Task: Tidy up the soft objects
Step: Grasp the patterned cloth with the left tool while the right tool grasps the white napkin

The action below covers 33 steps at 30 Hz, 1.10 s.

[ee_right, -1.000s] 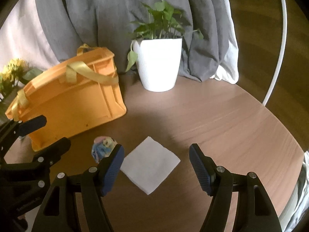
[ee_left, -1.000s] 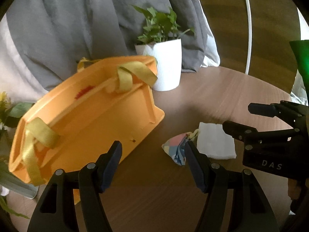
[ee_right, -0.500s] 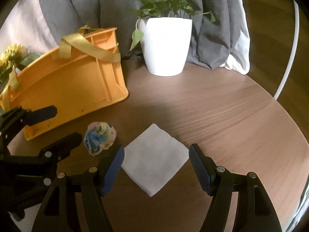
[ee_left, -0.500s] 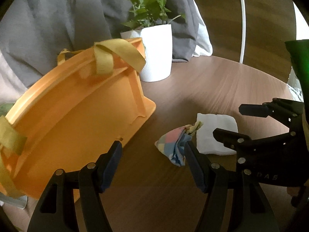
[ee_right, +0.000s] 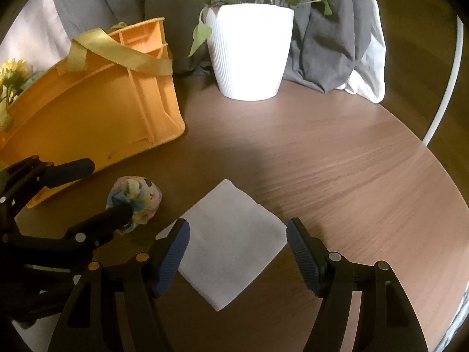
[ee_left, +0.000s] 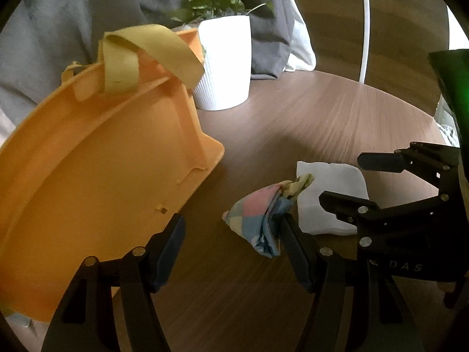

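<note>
A crumpled patchwork cloth (ee_left: pixel 258 223) lies on the wooden table (ee_right: pixel 351 161), just right of the orange basket (ee_left: pixel 88 176). My left gripper (ee_left: pixel 233 249) hangs open low over it, its right finger (ee_left: pixel 296 252) against the cloth's edge. A folded white cloth (ee_right: pixel 231 240) lies flat next to the patchwork cloth (ee_right: pixel 137 196). Open too, my right gripper (ee_right: pixel 237 252) hovers with the white cloth framed between its fingers, nothing pinched. Each gripper shows in the other's view: the right gripper (ee_left: pixel 341 179) and the left gripper (ee_right: pixel 88 193).
The orange basket (ee_right: pixel 88 108) with yellow straps stands at the left. A white pot (ee_right: pixel 249 52) with a green plant is at the back, grey fabric (ee_right: pixel 322 29) behind it. Yellow flowers (ee_right: pixel 13 70) are at far left. A white tube (ee_right: pixel 445 88) curves past the table's right edge.
Both grippers have sunk toward the table and come closer to the two cloths. Their jaws stand as wide as before.
</note>
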Available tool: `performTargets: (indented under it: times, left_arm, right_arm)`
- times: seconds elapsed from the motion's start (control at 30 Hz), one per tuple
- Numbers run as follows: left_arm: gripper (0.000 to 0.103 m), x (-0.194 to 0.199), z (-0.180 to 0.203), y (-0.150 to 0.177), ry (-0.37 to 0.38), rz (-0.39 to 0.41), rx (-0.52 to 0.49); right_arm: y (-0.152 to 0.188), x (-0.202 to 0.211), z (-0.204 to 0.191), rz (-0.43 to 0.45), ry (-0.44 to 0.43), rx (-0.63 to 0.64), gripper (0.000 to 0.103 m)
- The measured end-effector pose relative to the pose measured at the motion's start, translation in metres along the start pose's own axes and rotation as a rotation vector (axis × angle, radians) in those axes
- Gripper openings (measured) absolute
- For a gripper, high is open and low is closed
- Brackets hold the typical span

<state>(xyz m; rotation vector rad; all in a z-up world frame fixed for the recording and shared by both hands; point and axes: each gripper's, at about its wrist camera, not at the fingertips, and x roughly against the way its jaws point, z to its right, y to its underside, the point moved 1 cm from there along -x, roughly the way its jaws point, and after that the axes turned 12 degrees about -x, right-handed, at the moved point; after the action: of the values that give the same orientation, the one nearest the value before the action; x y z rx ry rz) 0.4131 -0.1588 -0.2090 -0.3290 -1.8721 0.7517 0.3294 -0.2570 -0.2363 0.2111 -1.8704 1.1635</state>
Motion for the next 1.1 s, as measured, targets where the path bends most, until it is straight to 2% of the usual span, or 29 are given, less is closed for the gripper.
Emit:
performTargets:
  times: [0.1, 0.17, 0.37, 0.43, 0.47, 0.53, 0.6, 0.67, 0.8, 1.1]
  left_arm:
    - [0.062, -0.004, 0.004, -0.002, 0.013, -0.012, -0.015]
    - [0.060, -0.008, 0.006, -0.003, 0.016, -0.018, -0.019]
    - [0.057, -0.016, 0.008, -0.006, 0.048, -0.040, -0.010]
    - [0.049, -0.019, 0.009, -0.008, 0.062, -0.040, -0.010]
    - [0.047, -0.020, 0.009, -0.009, 0.069, -0.040, -0.010]
    - [0.034, -0.023, 0.010, -0.011, 0.083, -0.042, -0.009]
    - [0.027, -0.024, 0.009, -0.011, 0.092, -0.042, -0.003]
    - [0.026, -0.024, 0.009, -0.011, 0.090, -0.039, 0.002]
    - [0.025, -0.018, 0.006, -0.011, 0.072, -0.026, 0.036]
    - [0.025, 0.003, 0.002, -0.014, 0.015, -0.010, 0.134]
  right_arm:
    - [0.000, -0.001, -0.001, -0.002, 0.005, 0.011, 0.062]
    - [0.001, -0.002, -0.004, -0.013, -0.005, 0.025, 0.052]
    - [0.003, -0.005, -0.003, -0.027, -0.010, 0.032, 0.047]
    - [0.004, -0.005, -0.003, -0.025, -0.009, 0.035, 0.044]
    - [0.004, -0.005, -0.004, -0.025, -0.013, 0.038, 0.039]
    - [0.003, -0.005, -0.004, -0.024, -0.018, 0.040, 0.032]
    - [0.003, -0.006, -0.004, -0.024, -0.021, 0.042, 0.025]
    - [0.002, -0.007, -0.003, -0.026, -0.028, 0.040, 0.016]
    - [0.000, -0.008, 0.000, -0.035, -0.044, 0.019, 0.012]
    - [-0.001, 0.002, -0.001, -0.019, -0.080, 0.003, 0.012]
